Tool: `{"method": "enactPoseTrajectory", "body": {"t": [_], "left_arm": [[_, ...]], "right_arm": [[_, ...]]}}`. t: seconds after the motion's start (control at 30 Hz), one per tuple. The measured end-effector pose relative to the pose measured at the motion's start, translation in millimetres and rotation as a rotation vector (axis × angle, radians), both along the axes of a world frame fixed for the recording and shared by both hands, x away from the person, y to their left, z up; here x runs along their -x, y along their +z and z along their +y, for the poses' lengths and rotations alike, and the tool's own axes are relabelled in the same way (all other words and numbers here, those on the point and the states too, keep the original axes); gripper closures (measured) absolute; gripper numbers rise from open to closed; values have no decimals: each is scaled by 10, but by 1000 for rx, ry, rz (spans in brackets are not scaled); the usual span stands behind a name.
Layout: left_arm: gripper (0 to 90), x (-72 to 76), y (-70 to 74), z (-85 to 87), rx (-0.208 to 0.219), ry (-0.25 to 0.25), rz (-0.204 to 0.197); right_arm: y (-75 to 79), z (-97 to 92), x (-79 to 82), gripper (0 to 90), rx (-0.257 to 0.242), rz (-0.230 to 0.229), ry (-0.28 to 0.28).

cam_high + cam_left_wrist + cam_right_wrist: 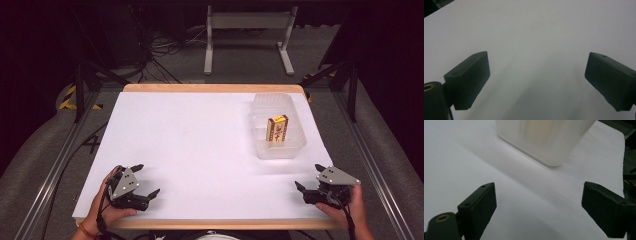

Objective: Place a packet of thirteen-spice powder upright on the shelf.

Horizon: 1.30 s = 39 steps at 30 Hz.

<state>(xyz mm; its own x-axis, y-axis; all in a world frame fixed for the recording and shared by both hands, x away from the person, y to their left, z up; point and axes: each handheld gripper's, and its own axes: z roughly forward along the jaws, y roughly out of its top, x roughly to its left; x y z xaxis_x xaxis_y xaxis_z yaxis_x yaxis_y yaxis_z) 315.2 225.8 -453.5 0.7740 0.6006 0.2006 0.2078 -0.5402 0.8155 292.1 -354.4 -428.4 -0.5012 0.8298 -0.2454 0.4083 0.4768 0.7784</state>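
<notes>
Fingers of our right gripper (310,179) stand wide apart with nothing between them; in the right gripper view we see both black fingers (477,207) low over the white surface (190,145), and only bare white lies in the gap. Our left gripper (148,180) is spread wide as well, its fingers (470,78) hanging over the same surface and holding nothing.

We take as our thing the small yellow box (277,128) with a printed front. It stands upright inside the clear plastic container (295,145), which sits on the right half of the surface, toward the far edge. From the high view, the container is ahead of our right gripper and a little to its left, near but clearly apart from it. In the right gripper view the container (544,142) shows at the top, beyond the fingertips, with a strip of white surface between its closest corner and the fingers; a faint yellow tone shows through its cloudy wall, but we cannot read the box there.

Our left gripper is at the near left corner of the surface, well apart from the container and the box. Both our hands (107,212) stay close to the near edge, the right hand (350,205) at the near right corner.
</notes>
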Motion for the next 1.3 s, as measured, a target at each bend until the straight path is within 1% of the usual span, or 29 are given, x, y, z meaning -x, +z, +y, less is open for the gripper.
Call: {"method": "enactPoseTrajectory", "body": {"t": [0.07,0.17,0.23,0.27,0.37,0.5,0.53,0.6,0.7,0.77,0.87,1.0,1.07,1.3], "left_arm": [[68,-3,-1,-2,3,-1,4],[68,0,10,3,3,-6,-4],[68,-2,12,4,6,-9,-4],[68,-6,12,7,10,-5,-3],[68,-2,12,7,6,-9,-2],[68,12,20,1,9,-10,-11],[68,15,21,-3,14,-10,-9],[68,11,20,-6,7,-16,-12],[67,11,17,-5,10,-19,-9],[67,12,21,-6,17,-21,-13],[67,4,18,-5,11,-23,-12],[67,1,19,-7,12,-19,-9],[67,-2,20,-12,10,-20,-11],[67,-4,20,-18,6,-19,-11]], "right_arm": [[-24,-18,6,128,-6,-2,-10],[-58,-24,34,126,-1,-11,-24],[-57,-24,41,124,4,-15,-21],[-52,-27,49,124,-11,-14,-22],[-52,-30,47,123,-25,-19,-24],[-70,-23,40,123,-17,-14,-22],[-76,-17,38,122,-15,-13,-23],[-82,-5,38,122,-10,-11,-20],[-80,13,56,122,-1,-16,-20],[-74,14,69,122,-7,-18,-23],[-67,10,68,122,-18,-19,-31],[-74,13,56,121,-15,-16,-31],[-85,16,54,122,-5,-15,-30],[-72,23,62,120,-11,-23,-26]]}}
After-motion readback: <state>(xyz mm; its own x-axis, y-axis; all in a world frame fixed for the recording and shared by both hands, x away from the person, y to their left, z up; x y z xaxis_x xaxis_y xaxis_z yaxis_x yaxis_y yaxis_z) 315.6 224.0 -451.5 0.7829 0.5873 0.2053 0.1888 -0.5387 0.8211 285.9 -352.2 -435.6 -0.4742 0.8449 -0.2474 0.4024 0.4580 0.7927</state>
